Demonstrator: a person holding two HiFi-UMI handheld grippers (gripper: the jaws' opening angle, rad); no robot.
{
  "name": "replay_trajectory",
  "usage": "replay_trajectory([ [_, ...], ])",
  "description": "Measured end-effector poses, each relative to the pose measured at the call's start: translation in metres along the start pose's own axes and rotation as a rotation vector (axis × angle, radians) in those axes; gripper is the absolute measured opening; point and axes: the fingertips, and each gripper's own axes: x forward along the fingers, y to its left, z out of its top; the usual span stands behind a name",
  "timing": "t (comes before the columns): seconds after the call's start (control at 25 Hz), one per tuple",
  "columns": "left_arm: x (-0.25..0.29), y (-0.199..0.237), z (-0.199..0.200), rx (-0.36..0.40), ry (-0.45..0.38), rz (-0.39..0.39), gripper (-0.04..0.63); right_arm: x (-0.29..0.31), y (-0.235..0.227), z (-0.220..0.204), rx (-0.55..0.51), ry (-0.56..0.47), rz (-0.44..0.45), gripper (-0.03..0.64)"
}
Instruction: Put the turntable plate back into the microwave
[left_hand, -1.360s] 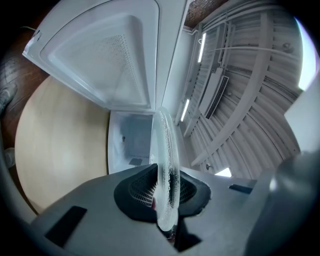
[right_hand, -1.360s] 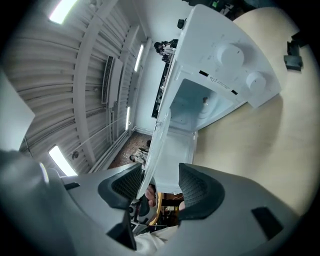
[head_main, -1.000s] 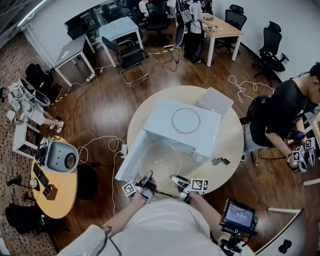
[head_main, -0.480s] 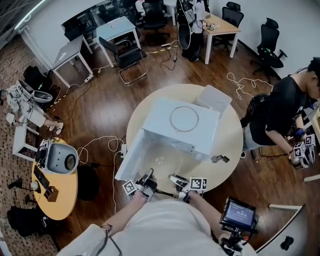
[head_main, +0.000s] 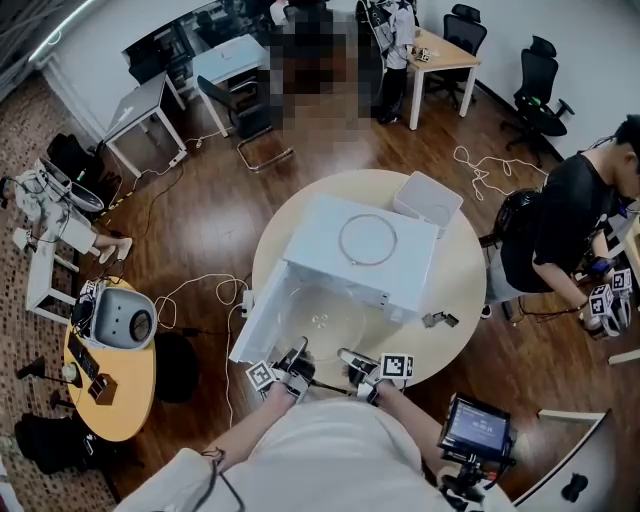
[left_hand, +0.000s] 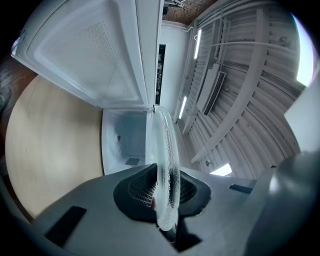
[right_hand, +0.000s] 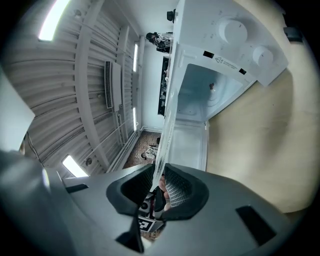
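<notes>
Head view shows the glass turntable plate (head_main: 325, 320) lying flat just in front of the open microwave (head_main: 365, 245), with the cavity straight ahead. The left gripper (head_main: 298, 360) clamps its near rim. The jaws of the right gripper (head_main: 350, 358) have just been closing and now grip that rim too.

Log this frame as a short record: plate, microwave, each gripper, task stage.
plate: glass, held flat in front of the open cavity
microwave: on the round table, door swung open
left gripper: shut on the plate's near rim
right gripper: jaws have just been closing, rim between the pads, gripped
stage: plate held by both grippers, not yet set inside
</notes>
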Motion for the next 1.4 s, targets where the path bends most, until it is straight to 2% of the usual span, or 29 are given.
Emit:
replay_trajectory([
  [0.04, 0.001, -0.001, 0.0, 0.005, 0.001, 0.0, 0.04, -0.001, -0.002, 0.0, 0.012, -0.002, -0.008, 0.078],
  [0.16, 0.005, -0.006, -0.003, 0.023, 0.011, -0.009, 0.04, 0.004, 0.007, 0.006, -0.013, -0.016, 0.052, 0.078],
  [0.28, 0.009, -0.009, -0.011, 0.04, 0.043, -0.014, 0.04, 0.002, -0.004, 0.002, 0.044, -0.014, -0.016, 0.078],
  [0.44, 0.013, -0.01, -0.023, 0.062, 0.093, -0.01, 0.041, 0.005, -0.007, 0.001, 0.052, -0.005, -0.032, 0.078],
  [0.88, 0.016, -0.009, -0.024, 0.019, 0.087, -0.021, 0.04, 0.004, -0.007, 0.008, 0.081, -0.016, -0.04, 0.044],
  [1.2, 0.015, 0.007, -0.025, 0.035, 0.112, 0.033, 0.041, 0.001, -0.014, 0.009, 0.12, -0.008, -0.061, 0.044],
  [1.4, 0.017, 0.011, -0.025, 0.099, 0.13, 0.063, 0.043, 0.002, -0.019, 0.011, 0.154, -0.021, -0.071, 0.041],
])
